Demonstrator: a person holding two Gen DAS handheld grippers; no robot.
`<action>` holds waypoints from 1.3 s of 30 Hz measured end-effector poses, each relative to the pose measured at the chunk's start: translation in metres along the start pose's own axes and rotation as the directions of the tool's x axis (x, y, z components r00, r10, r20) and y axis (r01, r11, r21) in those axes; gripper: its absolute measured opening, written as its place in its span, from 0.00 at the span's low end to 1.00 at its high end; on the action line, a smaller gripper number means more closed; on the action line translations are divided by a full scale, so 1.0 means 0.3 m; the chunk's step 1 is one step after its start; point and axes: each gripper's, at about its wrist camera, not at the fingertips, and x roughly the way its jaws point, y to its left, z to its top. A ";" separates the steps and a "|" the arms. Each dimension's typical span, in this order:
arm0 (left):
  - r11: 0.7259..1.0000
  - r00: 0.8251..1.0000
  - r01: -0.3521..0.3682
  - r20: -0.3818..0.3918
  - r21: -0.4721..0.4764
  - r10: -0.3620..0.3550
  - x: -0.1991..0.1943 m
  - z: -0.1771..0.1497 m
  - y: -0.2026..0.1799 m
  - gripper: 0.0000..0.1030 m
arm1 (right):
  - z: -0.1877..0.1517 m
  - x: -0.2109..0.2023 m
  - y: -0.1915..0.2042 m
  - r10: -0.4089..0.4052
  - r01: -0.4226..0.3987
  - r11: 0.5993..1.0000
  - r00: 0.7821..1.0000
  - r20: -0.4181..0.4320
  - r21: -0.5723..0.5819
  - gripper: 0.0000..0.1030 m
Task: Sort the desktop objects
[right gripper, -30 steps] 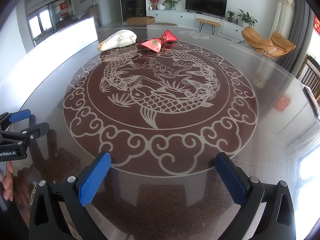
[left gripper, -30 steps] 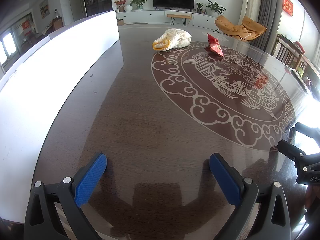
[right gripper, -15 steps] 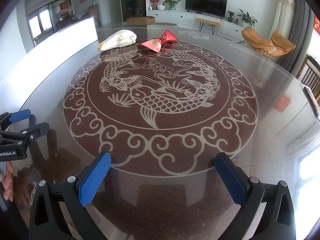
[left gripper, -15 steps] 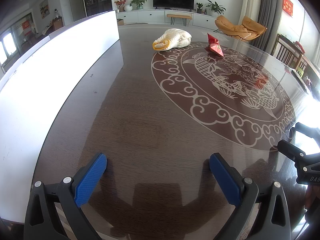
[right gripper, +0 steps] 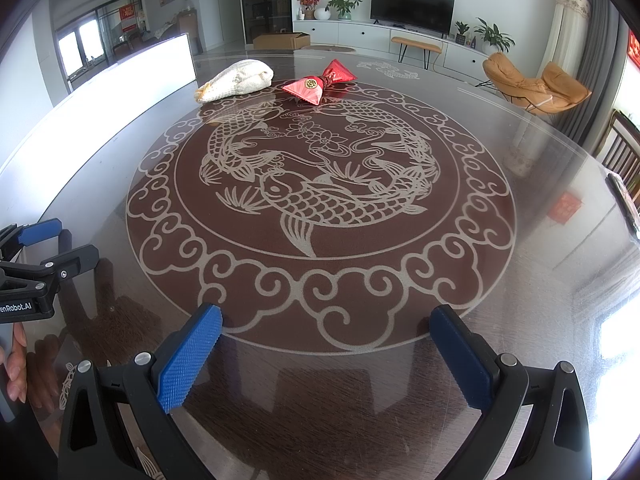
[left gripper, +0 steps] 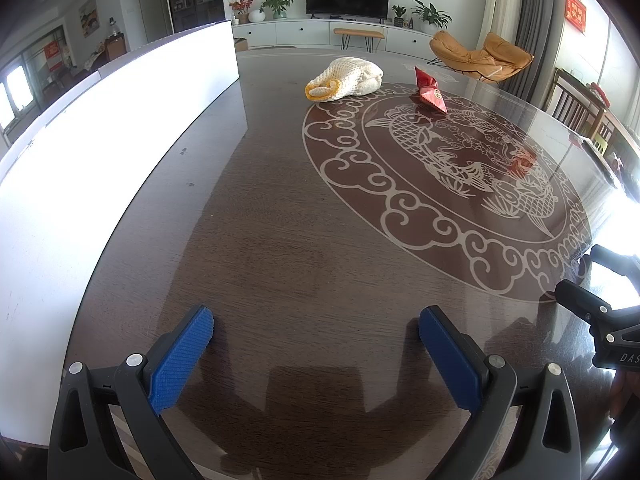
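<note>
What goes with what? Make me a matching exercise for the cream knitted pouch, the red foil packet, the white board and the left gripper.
Things:
1. cream knitted pouch
2. red foil packet
3. white board
4. left gripper

Descriptions:
A. open, blue-padded fingers
B. stands along the table's left edge
C. yellow-rimmed opening
D. gold round seal

Pairs: 1-C, 2-D, 3-B, 4-A

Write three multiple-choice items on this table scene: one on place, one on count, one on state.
1. The knit pouch lies where?
A. beside the red packet, at the table's far side
B. between the right gripper's fingers
C. on the orange chair

2. How many loose things lie on the table?
A. five
B. two
C. none

3. The left gripper and right gripper are:
A. shut on the packet
B. both shut
C. both open, holding nothing

Key: 1 A, they lie side by side far off; 2 B, only pouch and packet; 3 C, fingers wide apart.
</note>
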 end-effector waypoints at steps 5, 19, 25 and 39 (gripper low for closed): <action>1.000 1.000 0.000 0.000 0.000 0.000 0.001 0.000 0.000 1.00 | 0.000 0.001 0.000 0.000 0.000 1.000 1.000 0.000 0.000 1.00; 1.000 1.000 0.000 0.000 0.001 0.000 0.002 0.000 0.000 1.00 | 0.000 0.001 0.000 0.000 0.000 1.000 1.000 0.000 0.000 1.00; 0.999 1.000 0.025 -0.012 0.027 -0.025 0.002 0.006 0.023 1.00 | 0.000 0.000 0.000 0.000 0.000 1.000 1.000 0.000 0.000 1.00; 1.000 1.000 -0.008 0.003 -0.018 0.009 0.064 0.093 0.098 1.00 | 0.047 0.036 -0.002 0.012 -0.012 1.000 1.000 -0.003 -0.015 1.00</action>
